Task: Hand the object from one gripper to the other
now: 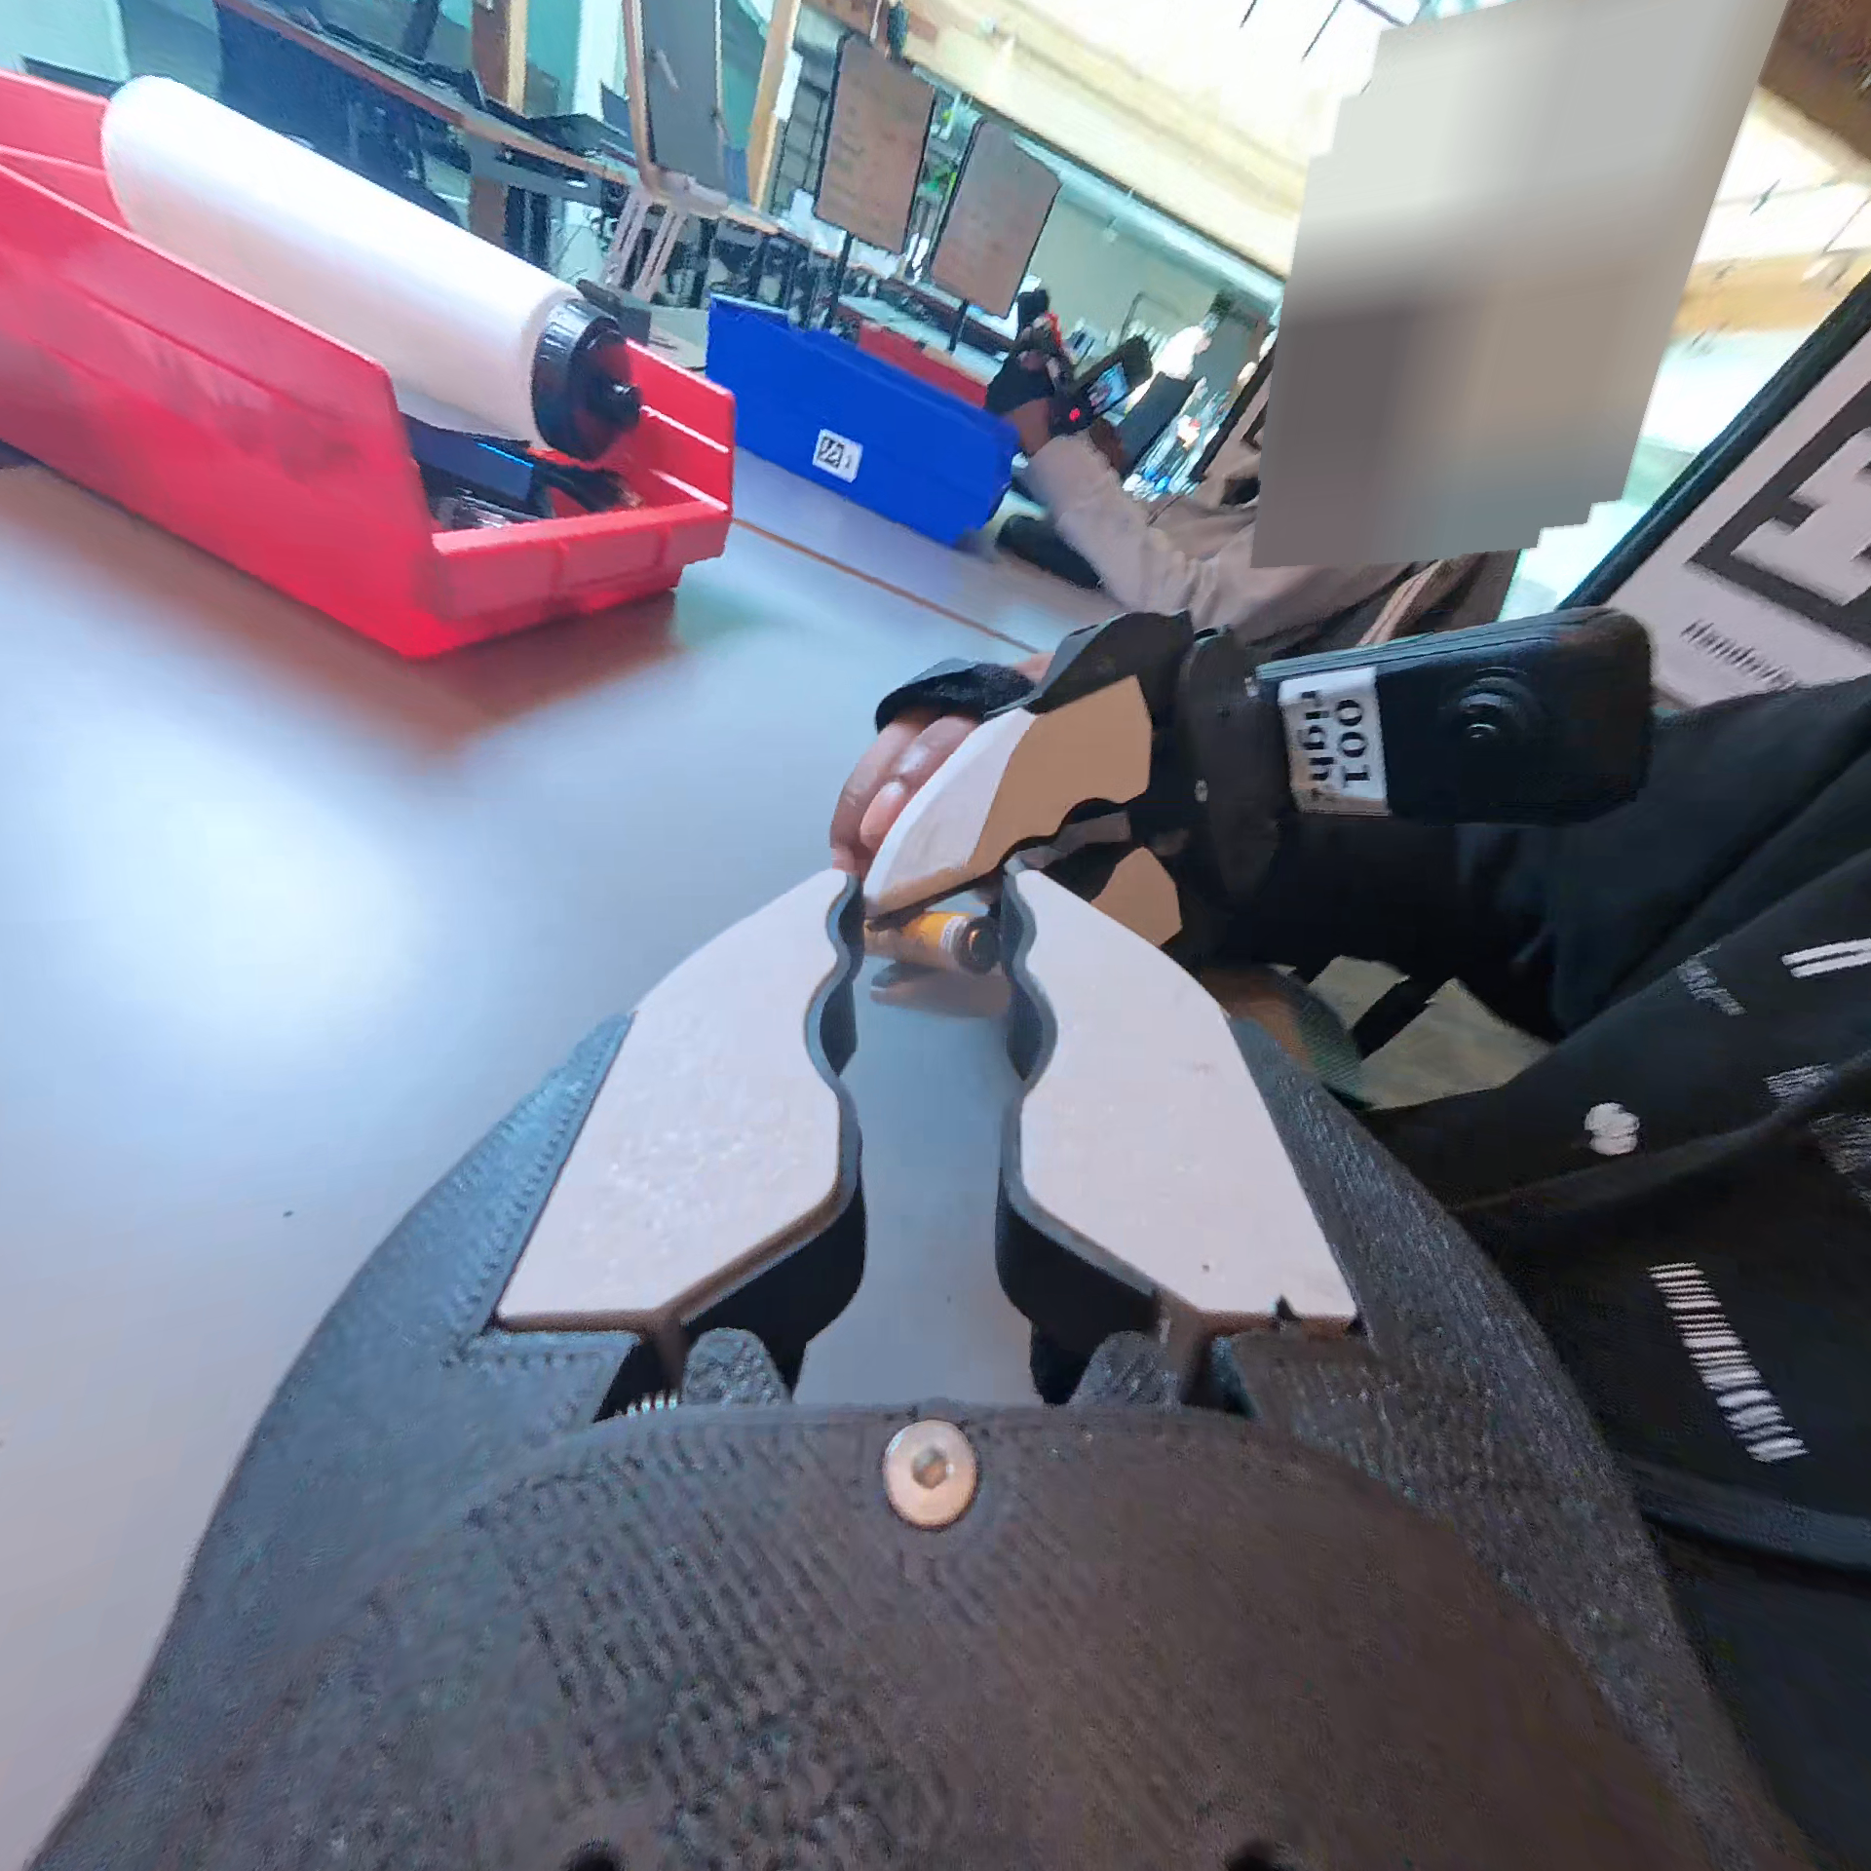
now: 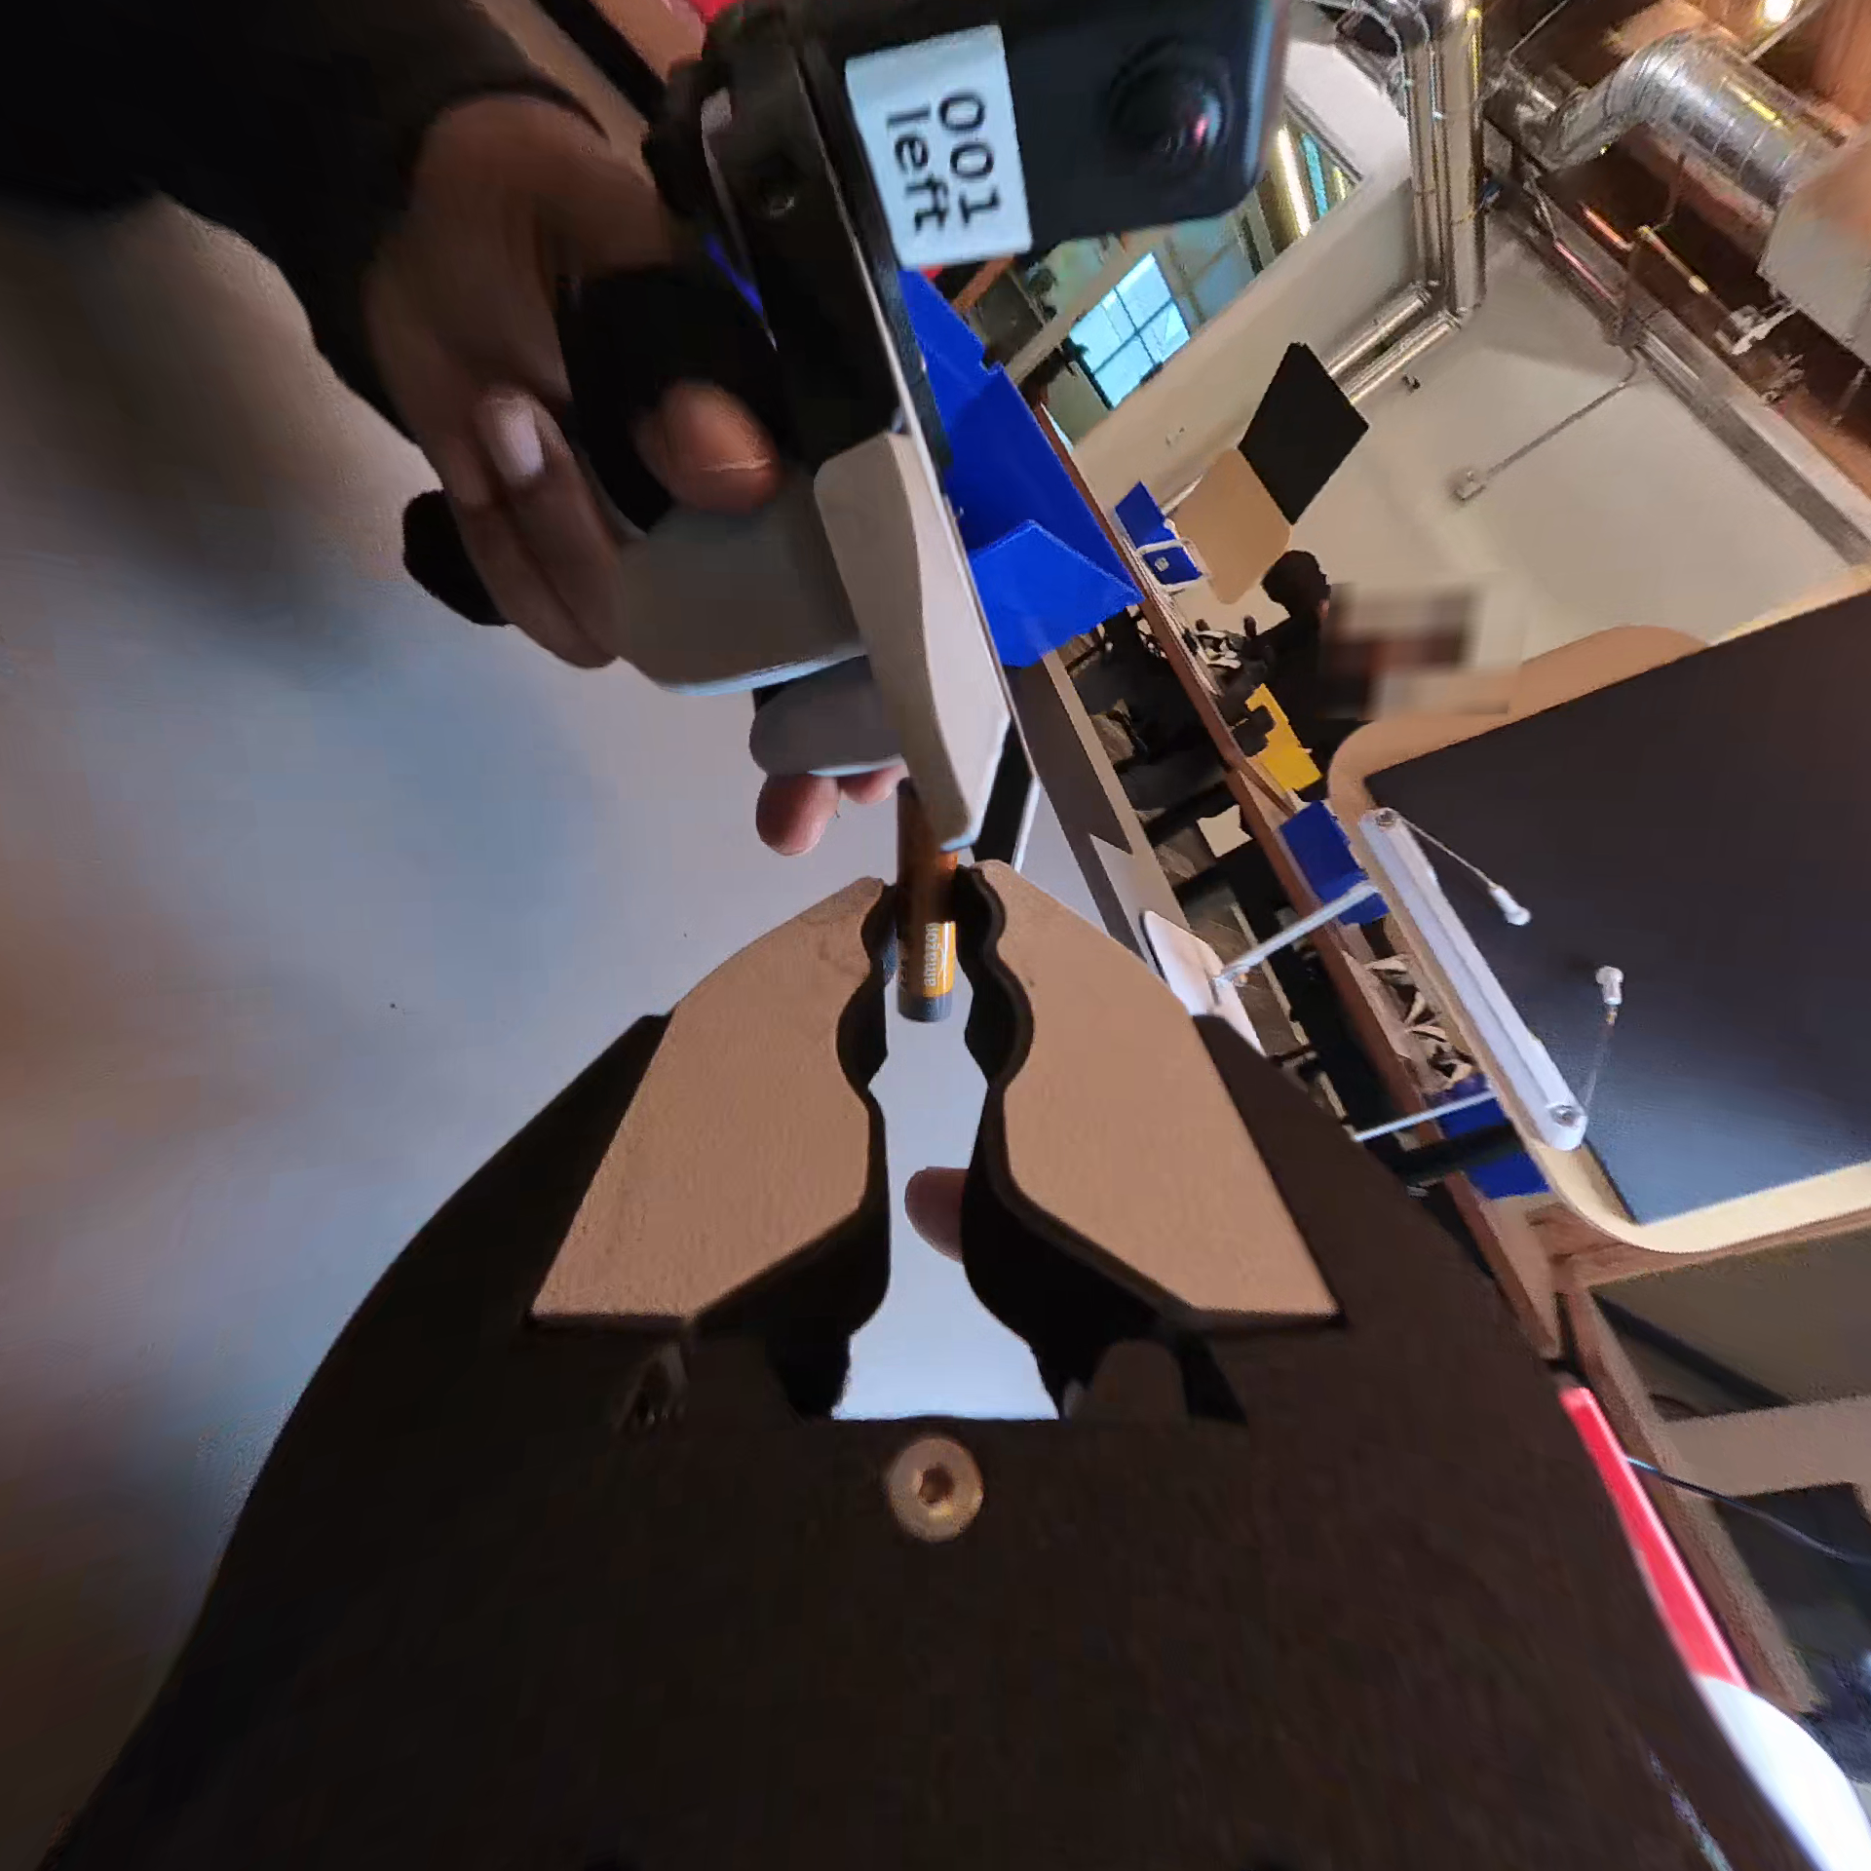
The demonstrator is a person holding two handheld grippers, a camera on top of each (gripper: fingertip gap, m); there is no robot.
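A small orange and black battery (image 1: 942, 937) sits crosswise between the tips of my left gripper (image 1: 929, 911), whose jaws stand apart around it. My right gripper (image 1: 962, 896) reaches in from the right, with its fingers closed on the battery. In the right wrist view the battery (image 2: 926, 962) is pinched between the tips of my right gripper (image 2: 926, 891). My left gripper (image 2: 891, 800) comes down from above, and the battery's far end is tucked beside one of its fingers (image 2: 931, 658). Both grippers are just above the grey table (image 1: 304, 911).
A red bin (image 1: 304, 486) holding a white roll (image 1: 324, 243) stands on the table at the far left. A blue bin (image 1: 861, 425) lies behind it. A person in a dark jacket (image 1: 1620, 1114) fills the right side. Another person sits farther back. Left and right tips are no more than a few centimetres apart.
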